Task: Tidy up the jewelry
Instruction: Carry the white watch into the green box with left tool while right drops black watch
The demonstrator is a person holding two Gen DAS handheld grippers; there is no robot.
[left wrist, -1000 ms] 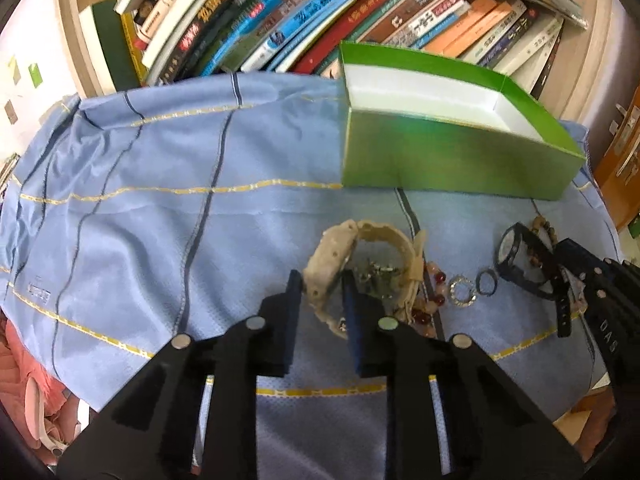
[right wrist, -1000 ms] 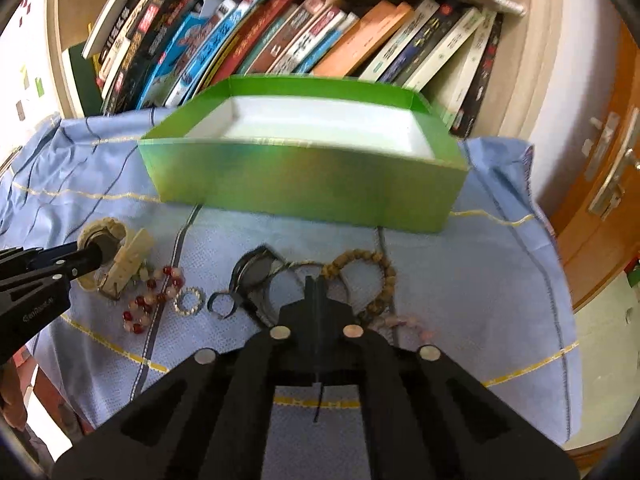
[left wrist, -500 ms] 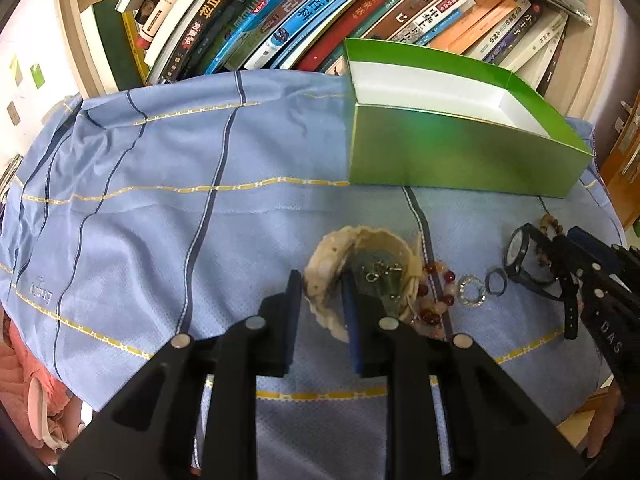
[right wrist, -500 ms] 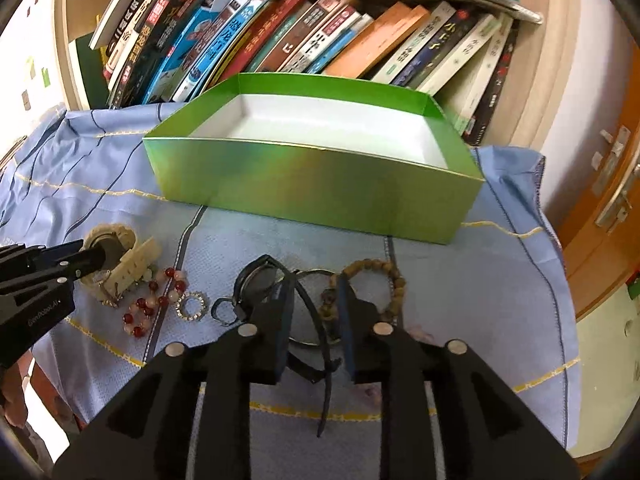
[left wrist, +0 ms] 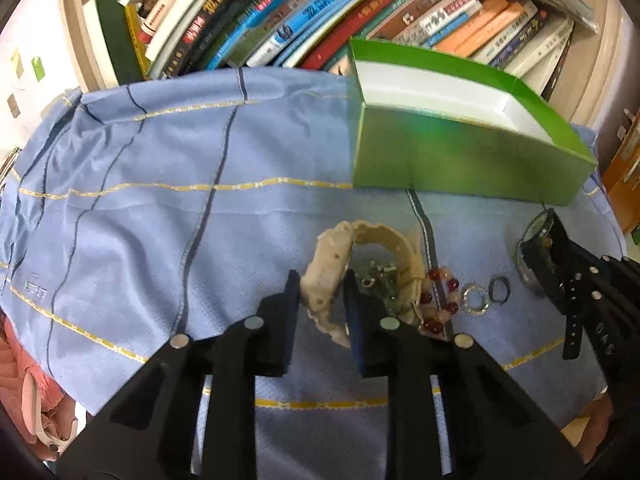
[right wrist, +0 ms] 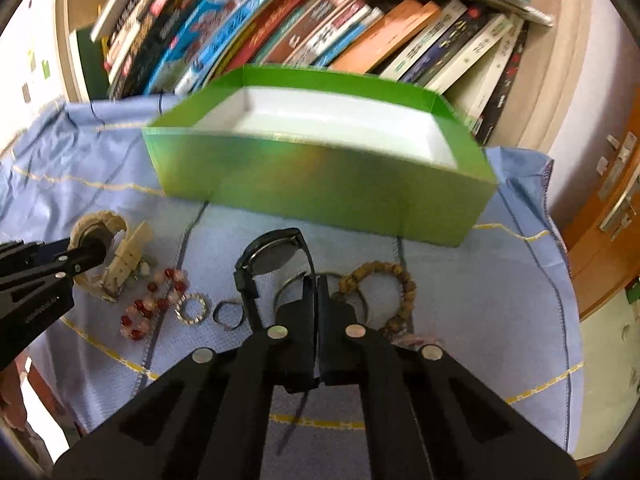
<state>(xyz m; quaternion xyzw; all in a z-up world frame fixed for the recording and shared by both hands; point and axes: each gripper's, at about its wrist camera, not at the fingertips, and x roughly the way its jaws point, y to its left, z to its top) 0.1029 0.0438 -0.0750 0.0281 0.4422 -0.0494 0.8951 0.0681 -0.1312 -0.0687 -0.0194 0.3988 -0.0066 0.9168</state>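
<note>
The box (right wrist: pixel 320 196) is bright green outside and white inside. In front of it the cloth (left wrist: pixel 140 216) is light blue, crossed by dark blue and yellow lines. Near the box lie a cream bracelet (left wrist: pixel 332 272), red-and-pale beads (right wrist: pixel 152 304), a black watch (right wrist: pixel 272 260) and brown wooden beads (right wrist: pixel 396 280).

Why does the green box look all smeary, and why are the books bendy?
In the right wrist view, the green box is smeared by motion blur, mostly along its front rim; in the left wrist view it is only slightly soft. In both views the fisheye lens curves the books and darkens the corners. The jewelry near each hand-held gripper stays fairly sharp.
</note>
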